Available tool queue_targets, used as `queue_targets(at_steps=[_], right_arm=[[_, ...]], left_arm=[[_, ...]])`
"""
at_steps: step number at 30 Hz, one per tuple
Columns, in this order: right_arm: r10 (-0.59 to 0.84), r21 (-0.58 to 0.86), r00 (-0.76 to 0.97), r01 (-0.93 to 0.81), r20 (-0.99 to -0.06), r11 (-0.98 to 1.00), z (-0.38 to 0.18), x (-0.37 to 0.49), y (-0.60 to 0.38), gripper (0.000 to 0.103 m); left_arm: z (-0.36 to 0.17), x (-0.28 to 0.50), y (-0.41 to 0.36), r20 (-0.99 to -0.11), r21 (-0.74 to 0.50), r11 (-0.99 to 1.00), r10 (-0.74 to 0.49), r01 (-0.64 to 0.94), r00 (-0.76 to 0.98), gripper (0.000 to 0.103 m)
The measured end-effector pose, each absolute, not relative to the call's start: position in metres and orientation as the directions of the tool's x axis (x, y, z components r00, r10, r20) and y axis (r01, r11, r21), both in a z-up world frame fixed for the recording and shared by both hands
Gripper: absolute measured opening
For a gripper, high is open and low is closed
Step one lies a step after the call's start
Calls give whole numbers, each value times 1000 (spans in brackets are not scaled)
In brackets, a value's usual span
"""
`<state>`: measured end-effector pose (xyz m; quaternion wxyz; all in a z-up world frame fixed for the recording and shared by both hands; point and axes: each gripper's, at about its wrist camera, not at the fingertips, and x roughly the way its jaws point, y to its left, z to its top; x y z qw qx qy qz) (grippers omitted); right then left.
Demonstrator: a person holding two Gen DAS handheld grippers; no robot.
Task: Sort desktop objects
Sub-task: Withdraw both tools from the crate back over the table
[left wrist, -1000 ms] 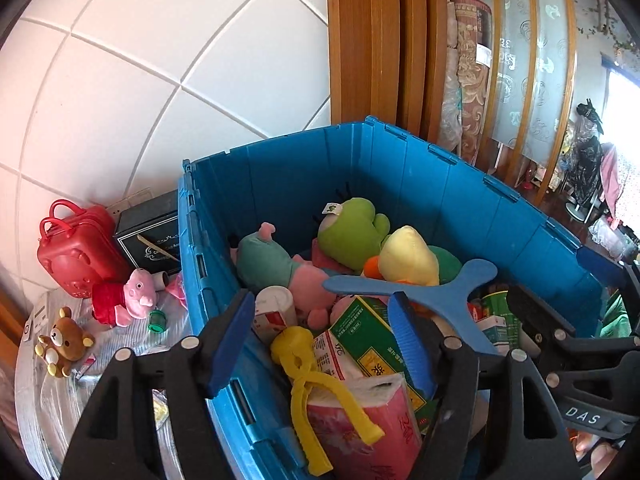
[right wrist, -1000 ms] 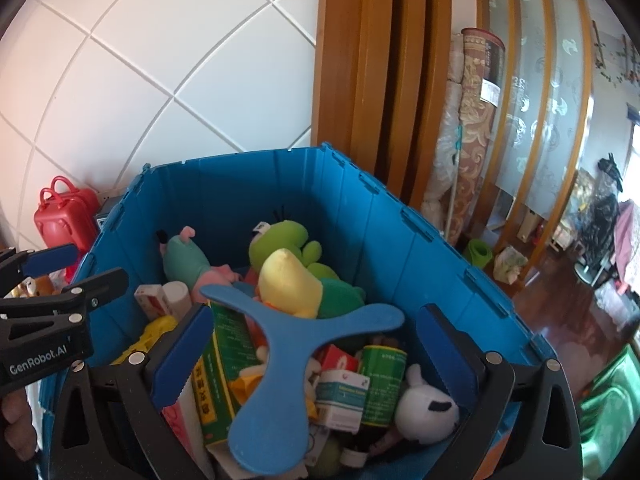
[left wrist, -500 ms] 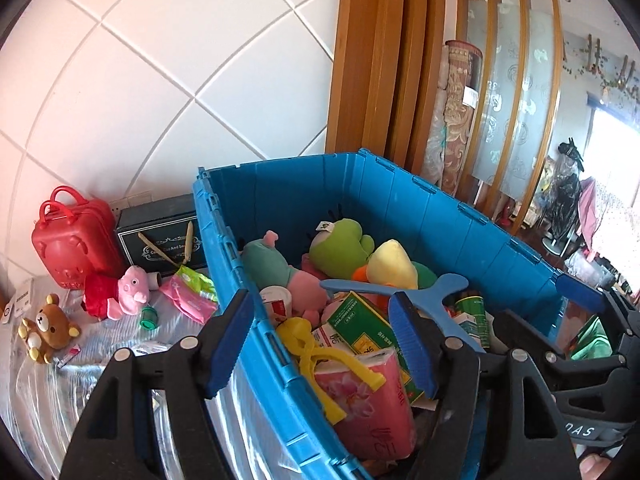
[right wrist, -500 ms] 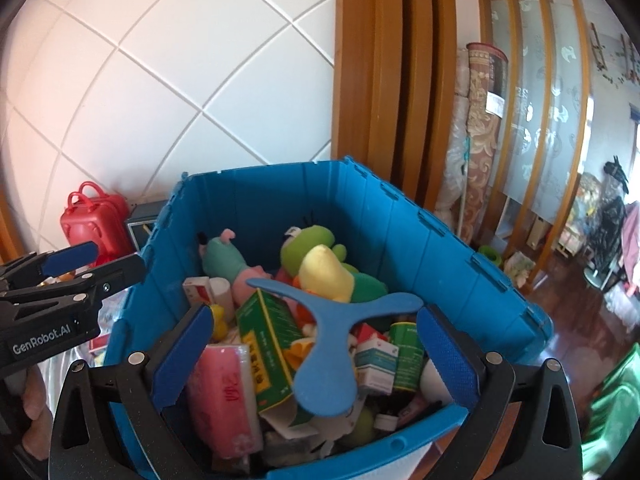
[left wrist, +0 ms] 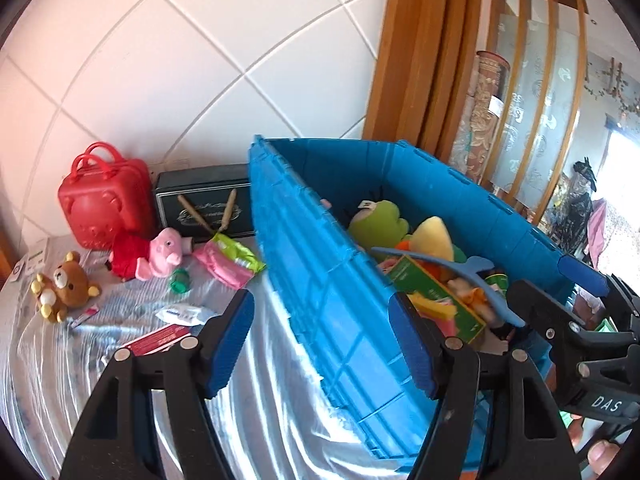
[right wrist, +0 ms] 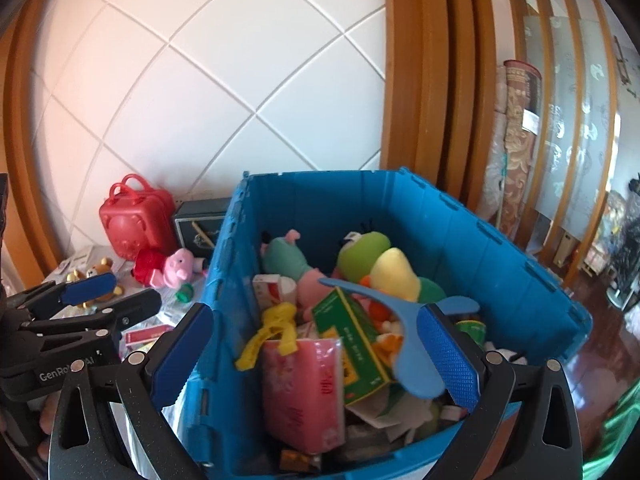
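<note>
Blue crate point(right wrist: 500, 256) nearly full; pig toy point(left wrist: 150, 254), teddy point(left wrist: 62, 286) unsorted at ten o'clock; left tongs point(left wrist: 320, 344), right tongs point(right wrist: 316, 354) open, empty.

Bright daylight floods both views, strongest from a blown-out window point(left wrist: 622, 168) far right of the left claw point(left wrist: 320, 336), and it leaves white glare streaks on the shiny worktop point(left wrist: 264, 400) cover just ahead of that claw. The tiled wall point(right wrist: 224, 92) beyond the right claw point(right wrist: 316, 356) carries a warm pinkish cast toward its left and bows outward, with dark vignetting in every corner. Motion blur softens the blue crate point(left wrist: 340, 300) wall between the left claw's fingers, while the claws' own frames stay crisp.
</note>
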<state>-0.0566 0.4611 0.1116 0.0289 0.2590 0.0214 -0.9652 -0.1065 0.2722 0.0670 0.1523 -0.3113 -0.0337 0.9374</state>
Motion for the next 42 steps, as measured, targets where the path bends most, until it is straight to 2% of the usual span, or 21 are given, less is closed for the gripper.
queue_targets(at_steps=[6,15,24,29,34,42], right_arm=[[-79,-18,-864,101,-497,-995,110,-54,420,103],[-188,23,-847,204,-498,-979,100,-69,339,103],[-200,13,-772,241,-604,-970,56,-109,265,103],[-186,14,-722,238,-666,-971,15,-134,250,103],[-167,18,-655,229,-737,-973,-27,-162,248,103],[-159,12,-564,255,-811,-967,-81,-202,243,103]], left_arm=[[50,-105,219,-586,-149,-972,235,-182,-775,69],[9,-108,126,-674,-100,-991,130,-84,-728,69],[-43,-114,-8,-737,18,-990,-109,142,-667,69],[-84,-117,-66,-788,26,-965,-180,260,-589,69],[-130,-121,-81,-820,36,-934,-231,356,-523,69],[-187,-154,-67,-889,12,-938,-169,348,-426,69]])
